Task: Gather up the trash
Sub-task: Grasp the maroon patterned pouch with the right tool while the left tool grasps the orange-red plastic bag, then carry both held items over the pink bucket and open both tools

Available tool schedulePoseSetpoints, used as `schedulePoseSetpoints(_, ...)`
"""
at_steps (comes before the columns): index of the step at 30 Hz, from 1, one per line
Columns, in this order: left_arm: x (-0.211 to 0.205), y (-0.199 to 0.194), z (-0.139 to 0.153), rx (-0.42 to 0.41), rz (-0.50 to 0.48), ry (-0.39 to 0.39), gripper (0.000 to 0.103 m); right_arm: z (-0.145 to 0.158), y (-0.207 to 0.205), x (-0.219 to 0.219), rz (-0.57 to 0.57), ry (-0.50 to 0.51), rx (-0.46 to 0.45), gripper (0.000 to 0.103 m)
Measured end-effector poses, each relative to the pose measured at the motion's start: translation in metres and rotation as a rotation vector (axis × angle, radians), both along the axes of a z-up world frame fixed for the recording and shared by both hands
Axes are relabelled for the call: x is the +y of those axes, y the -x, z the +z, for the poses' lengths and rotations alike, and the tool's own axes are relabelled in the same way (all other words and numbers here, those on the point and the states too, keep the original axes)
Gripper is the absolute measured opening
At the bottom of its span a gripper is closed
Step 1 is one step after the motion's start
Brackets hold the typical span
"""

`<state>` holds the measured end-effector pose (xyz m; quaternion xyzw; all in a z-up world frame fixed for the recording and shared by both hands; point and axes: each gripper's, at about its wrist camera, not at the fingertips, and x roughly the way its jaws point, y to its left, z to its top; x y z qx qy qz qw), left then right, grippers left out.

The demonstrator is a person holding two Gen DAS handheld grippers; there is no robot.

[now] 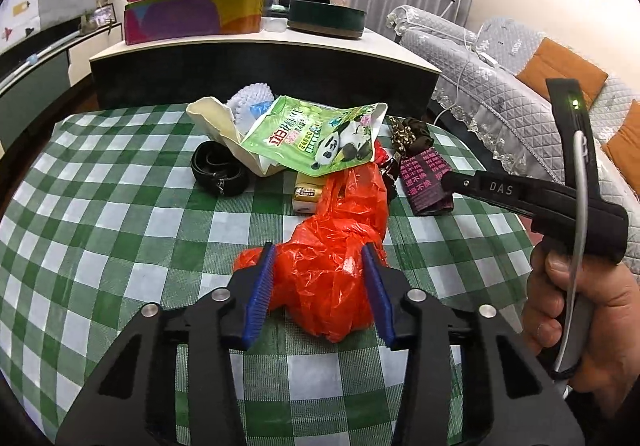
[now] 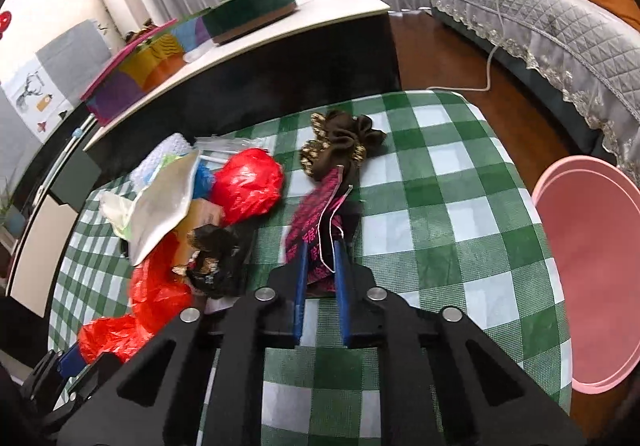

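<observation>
On a surface (image 1: 100, 213) covered with a green and white checked cloth, a heap of trash lies near the far edge. The left hand-held gripper (image 1: 322, 270) hovers low over the near side of the heap, its blue-padded fingers spread apart around a crumpled orange-red plastic bag (image 1: 332, 266); the pads sit on either side of the bag, and it is not clear whether they touch it. Behind the bag lie a small yellow carton (image 1: 307, 195), a green packet printed with a panda (image 1: 316, 137), a cream paper wrapper (image 1: 218, 121) and a coiled black strap (image 1: 218, 169). To the right of the heap, the right hand-held gripper (image 2: 320, 266) has its fingers drawn close together on a dark packet with pink lettering (image 2: 316, 230), pinching its near end; a thin white string (image 2: 326, 230) runs across the packet between the pads. In the left wrist view, this hand-held gripper reaches in from the right, held by the person's right hand (image 1: 580, 310). Just beyond the packet lies a dark brown fabric pouch with gold trim (image 2: 340, 141). A second red bag (image 2: 248, 181), rounded and puffy, sits to the left of the pouch. A pink round bin (image 2: 592, 286) stands beside the surface on the right, on the wooden floor. Behind the surface stands a low cabinet (image 1: 260, 65) carrying a colourful box (image 1: 192, 17) and a round green tin (image 1: 326, 19). A grey quilted sofa (image 1: 500, 65) lines the right side.
</observation>
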<state>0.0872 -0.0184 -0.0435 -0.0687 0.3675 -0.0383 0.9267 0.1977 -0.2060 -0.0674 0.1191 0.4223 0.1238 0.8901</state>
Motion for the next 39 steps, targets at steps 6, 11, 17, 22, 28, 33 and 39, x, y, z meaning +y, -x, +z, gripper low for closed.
schedulePoseSetpoints(6, 0.001, 0.005, 0.007, -0.016, 0.009, 0.002, 0.035, 0.020, 0.016, -0.001, 0.031, 0.003, -0.058, 0.007)
schedulePoseSetpoints(11, -0.005, 0.014, 0.015, -0.052, -0.003, -0.026, 0.033, 0.039, 0.034, -0.013, 0.028, 0.019, -0.103, 0.006)
schedulePoseSetpoints(17, -0.009, 0.027, 0.026, -0.086, 0.002, -0.032, 0.032, 0.062, 0.064, -0.032, 0.004, 0.056, -0.158, 0.006)
schedulePoseSetpoints(22, -0.020, 0.042, 0.038, -0.123, -0.017, -0.033, 0.031, 0.078, 0.095, -0.055, -0.032, 0.090, -0.190, 0.006)
schedulePoseSetpoints(28, -0.040, 0.051, 0.056, -0.157, -0.081, -0.009, 0.031, 0.097, 0.129, -0.094, -0.090, 0.117, -0.212, 0.006)
schedulePoseSetpoints(33, -0.070, 0.050, 0.072, -0.173, -0.157, 0.015, 0.031, 0.114, 0.148, -0.129, -0.129, 0.167, -0.222, 0.006)
schedulePoseSetpoints(39, -0.111, 0.030, 0.083, -0.173, -0.239, 0.051, 0.031, 0.139, 0.150, -0.171, -0.155, 0.198, -0.231, 0.006)
